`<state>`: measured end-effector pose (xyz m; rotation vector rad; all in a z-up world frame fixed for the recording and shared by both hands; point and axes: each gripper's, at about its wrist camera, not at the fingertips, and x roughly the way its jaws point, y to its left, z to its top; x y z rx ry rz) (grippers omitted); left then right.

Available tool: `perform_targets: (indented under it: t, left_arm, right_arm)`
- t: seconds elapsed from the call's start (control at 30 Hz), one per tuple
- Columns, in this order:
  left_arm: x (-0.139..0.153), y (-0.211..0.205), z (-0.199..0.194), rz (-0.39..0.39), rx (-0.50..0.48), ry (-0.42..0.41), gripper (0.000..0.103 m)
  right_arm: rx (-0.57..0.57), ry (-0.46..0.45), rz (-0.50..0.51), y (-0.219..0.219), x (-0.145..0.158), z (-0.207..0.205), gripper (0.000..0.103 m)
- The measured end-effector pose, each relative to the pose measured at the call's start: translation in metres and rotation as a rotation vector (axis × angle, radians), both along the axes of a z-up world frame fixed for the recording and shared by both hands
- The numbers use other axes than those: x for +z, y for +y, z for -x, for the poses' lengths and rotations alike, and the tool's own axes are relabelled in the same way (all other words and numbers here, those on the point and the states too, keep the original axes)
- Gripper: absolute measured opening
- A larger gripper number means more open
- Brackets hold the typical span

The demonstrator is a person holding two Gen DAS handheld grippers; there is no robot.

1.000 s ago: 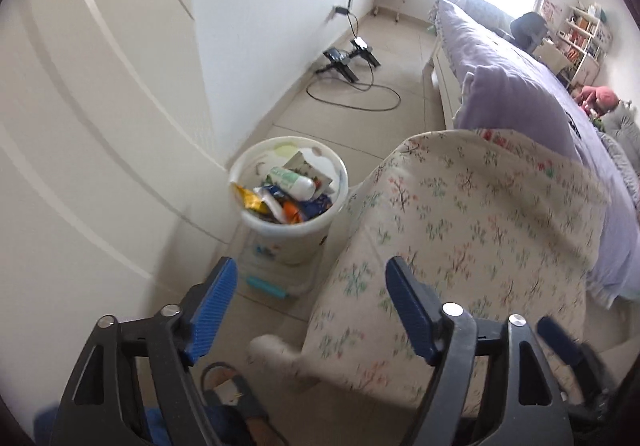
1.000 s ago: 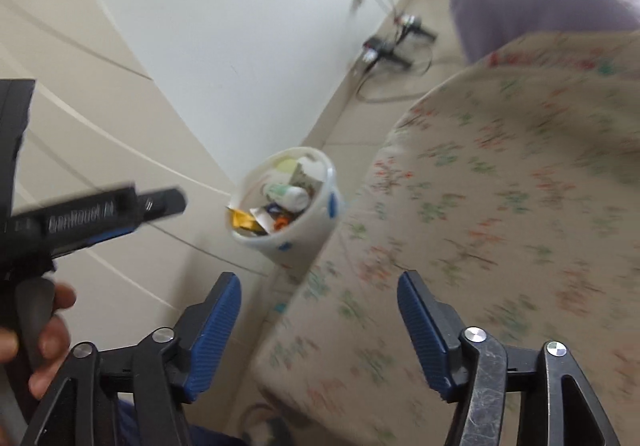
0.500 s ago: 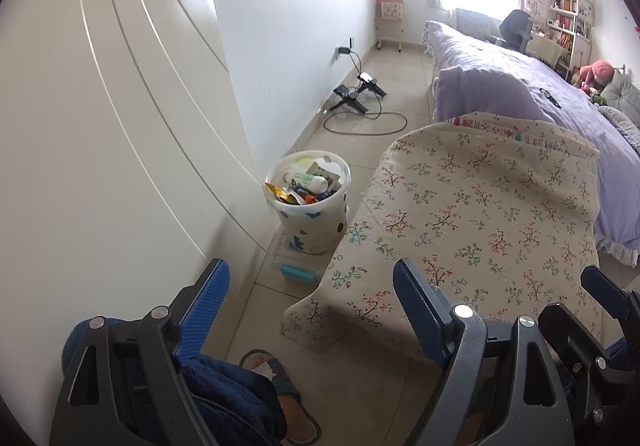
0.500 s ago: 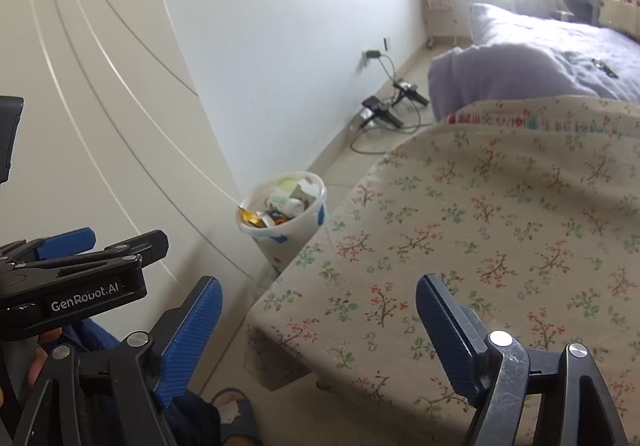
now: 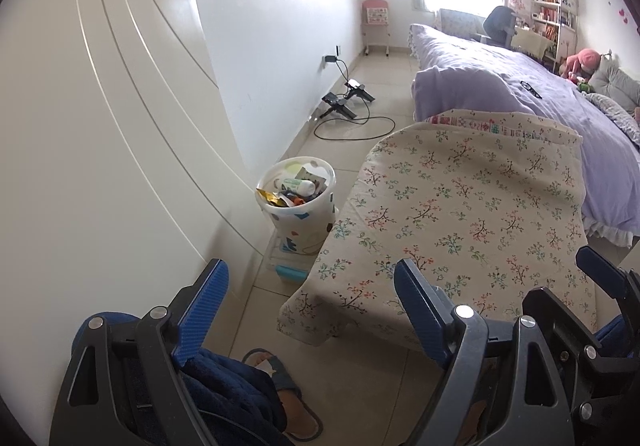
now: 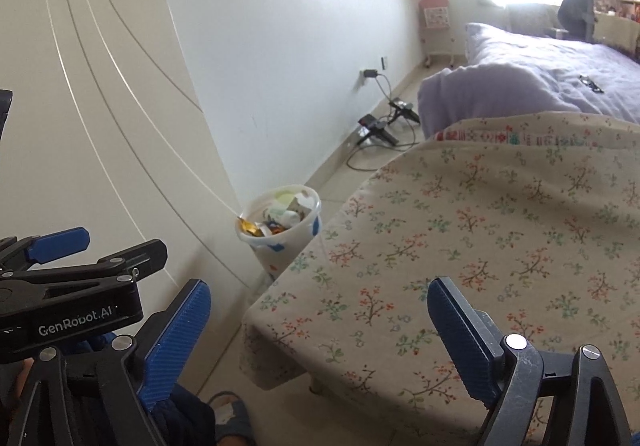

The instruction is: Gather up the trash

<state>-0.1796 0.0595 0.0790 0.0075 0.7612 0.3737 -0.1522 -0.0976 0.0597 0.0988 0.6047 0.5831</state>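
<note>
Jaws of our right gripper (image 6: 316, 330) are opening on nothing; our left gripper (image 5: 310, 310) gapes empty too. Ahead lies the floral-covered table (image 5: 460, 206), and beside its far corner, against the wall, stands the trash bin (image 5: 298, 202), heaped with wrappers

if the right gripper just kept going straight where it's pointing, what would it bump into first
Most likely the flowered cloth over the low table, near its front edge. The right gripper has nothing between its opening jaws, and the bin sits off to the left of its line. Depth is hard to judge.
</note>
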Motion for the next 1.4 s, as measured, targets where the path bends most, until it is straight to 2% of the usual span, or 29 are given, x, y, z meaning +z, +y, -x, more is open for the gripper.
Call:
perform_targets:
  t: [0.23,1.4]
  left_arm:
    - [-0.005,-0.001,-0.005,-0.001,-0.019,0.012,0.087]
    - [-0.017,-0.005,-0.015,0.001,-0.048,0.046,0.087]
  right_arm:
    - [-0.013,-0.004,0.005,-0.002,-0.002,-0.002,0.103]
    - [-0.023,0.019,0.004,0.001,-0.014,-0.011,0.103]
